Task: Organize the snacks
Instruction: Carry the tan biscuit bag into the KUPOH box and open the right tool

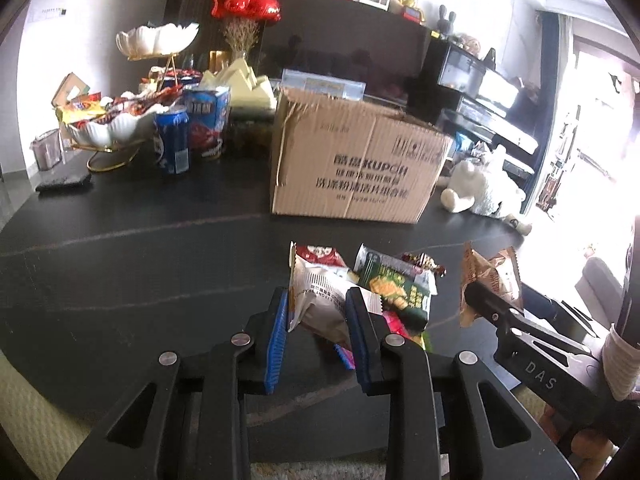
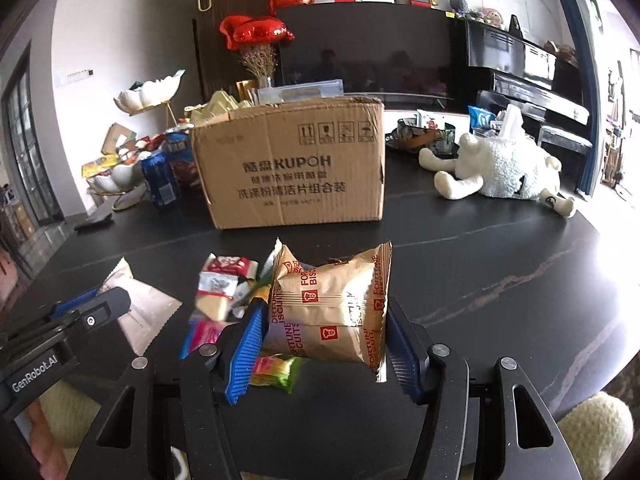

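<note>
Two snack packets are each held between a pair of jaws above the near edge of the dark table [image 1: 120,248]. The white packet [image 1: 320,300], printed with small grey lettering too fine to read in full, sits clamped between the blue pads of the left gripper [image 1: 318,316], jaws nearly closed, its long axis running away from the camera toward the box. The gold packet [image 2: 332,308], marked "FORTUNE BISCUITS" in red, is gripped across its width by the right gripper [image 2: 324,336], jaws about half open and pressing both side seams; it stands roughly upright. Below and between the two lies the remaining snack pile [image 2: 224,296]: a red-and-white sachet, a green packet, pink and lime wrappers, all on the table near its front edge. The cardboard box [image 2: 296,168], labelled "KUPOH" above Chinese print and handling symbols, stands straight ahead of both grippers toward the table's middle, top open; it is the likely destination, and the right gripper looks more squarely lined up with it. Farther left, by the table's far left edge, stand a tiered white dish [image 1: 116,124] of snacks and a blue can [image 1: 172,140]; a plush toy [image 2: 500,168] lies at the far right
</note>
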Available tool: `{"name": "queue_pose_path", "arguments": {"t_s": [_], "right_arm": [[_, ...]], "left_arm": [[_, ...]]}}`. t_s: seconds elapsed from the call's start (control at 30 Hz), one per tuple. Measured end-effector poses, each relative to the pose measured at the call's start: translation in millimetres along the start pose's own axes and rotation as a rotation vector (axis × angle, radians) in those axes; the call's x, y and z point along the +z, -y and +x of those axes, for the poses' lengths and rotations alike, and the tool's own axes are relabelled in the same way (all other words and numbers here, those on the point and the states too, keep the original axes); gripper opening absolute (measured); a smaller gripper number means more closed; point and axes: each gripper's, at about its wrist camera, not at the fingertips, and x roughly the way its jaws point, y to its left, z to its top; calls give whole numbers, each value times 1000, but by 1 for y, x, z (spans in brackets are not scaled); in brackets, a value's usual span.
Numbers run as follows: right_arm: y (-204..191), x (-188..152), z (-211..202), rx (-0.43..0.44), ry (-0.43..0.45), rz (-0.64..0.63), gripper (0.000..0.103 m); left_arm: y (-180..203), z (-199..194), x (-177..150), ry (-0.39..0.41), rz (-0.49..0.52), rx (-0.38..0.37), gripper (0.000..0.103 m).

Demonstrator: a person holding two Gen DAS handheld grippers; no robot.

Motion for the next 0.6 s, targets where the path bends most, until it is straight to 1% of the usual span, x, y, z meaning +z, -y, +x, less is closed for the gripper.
{"name": "queue_pose_path", "arguments": {"t_s": [0.17,0.33,0.43,0.6], "right_arm": [[-6,13,-9,12,24,-35,59],[-11,30,-17,26,59,-57,59],[-12,45,-22,45,79,-52,59],[-6,73,-23,76,121,1,59]], "left_arm": [[2,-9,11,31,26,1,29],[6,-18,30,75,44,-11,29],[10,-24,46,108,51,-23,29],[16,-24,73,163,74,-9,29]]}}
